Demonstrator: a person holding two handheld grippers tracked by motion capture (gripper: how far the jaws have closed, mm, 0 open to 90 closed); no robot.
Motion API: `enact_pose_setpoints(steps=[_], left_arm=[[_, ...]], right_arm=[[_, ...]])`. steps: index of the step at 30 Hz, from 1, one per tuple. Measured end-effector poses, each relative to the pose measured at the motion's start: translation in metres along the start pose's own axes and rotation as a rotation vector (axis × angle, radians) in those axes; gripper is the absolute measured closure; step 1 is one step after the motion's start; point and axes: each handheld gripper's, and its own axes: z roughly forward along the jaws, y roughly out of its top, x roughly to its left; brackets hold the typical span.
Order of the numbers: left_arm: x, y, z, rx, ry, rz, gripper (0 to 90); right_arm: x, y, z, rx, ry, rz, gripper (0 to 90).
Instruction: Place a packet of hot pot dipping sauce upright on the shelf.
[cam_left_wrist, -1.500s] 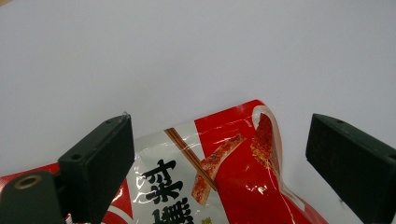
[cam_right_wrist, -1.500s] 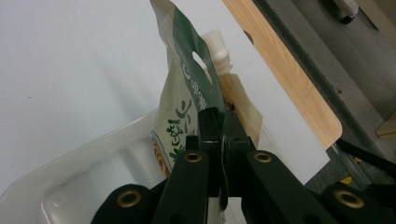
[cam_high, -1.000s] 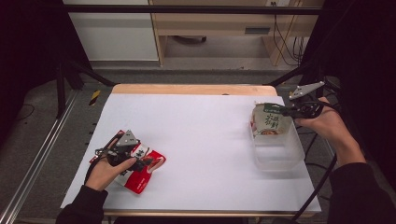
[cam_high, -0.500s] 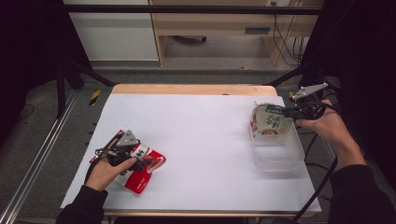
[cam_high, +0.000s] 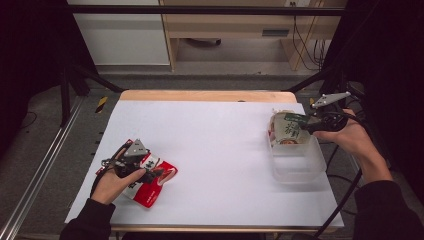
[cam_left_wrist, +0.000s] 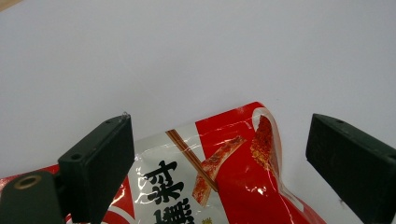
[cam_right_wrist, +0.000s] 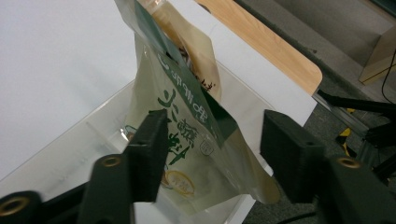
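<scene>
The right gripper (cam_right_wrist: 212, 154) has just been opening: its jaws, a second ago clamped on the green pouch (cam_high: 288, 130), now stand apart with the pouch between them, the pads no longer pressing on it (the right gripper view shows a gap on one side of the pouch). The pouch has been let go and stands in the far end of the clear bin (cam_high: 300, 167), leaning against its wall. In the high view the pouch sits a shade lower in the bin than before.
</scene>
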Motion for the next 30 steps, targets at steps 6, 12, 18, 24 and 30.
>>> enact_pose_setpoints(steps=[6, 12, 18, 24, 30], left_arm=[[0.0, 0.0, 0.0, 0.001, 0.0, 0.001, 8.1], [0.0, -0.001, -0.001, 0.001, 0.006, 0.0, 8.1], [0.0, -0.001, -0.002, 0.007, 0.016, 0.008, 7.8], [0.0, -0.002, -0.005, 0.024, 0.04, 0.01, 5.5], [0.0, -0.007, -0.013, 0.028, 0.073, 0.005, 4.9]], right_arm=[[0.009, 0.009, -0.01, -0.055, -0.032, -0.016, 29.4], [0.031, 0.025, -0.025, -0.126, -0.054, -0.041, 20.6], [0.057, 0.04, -0.033, -0.171, -0.049, -0.034, 14.8], [0.096, 0.052, -0.035, -0.237, -0.006, -0.072, 13.0], [0.14, 0.055, -0.022, -0.267, 0.059, -0.091, 10.7]])
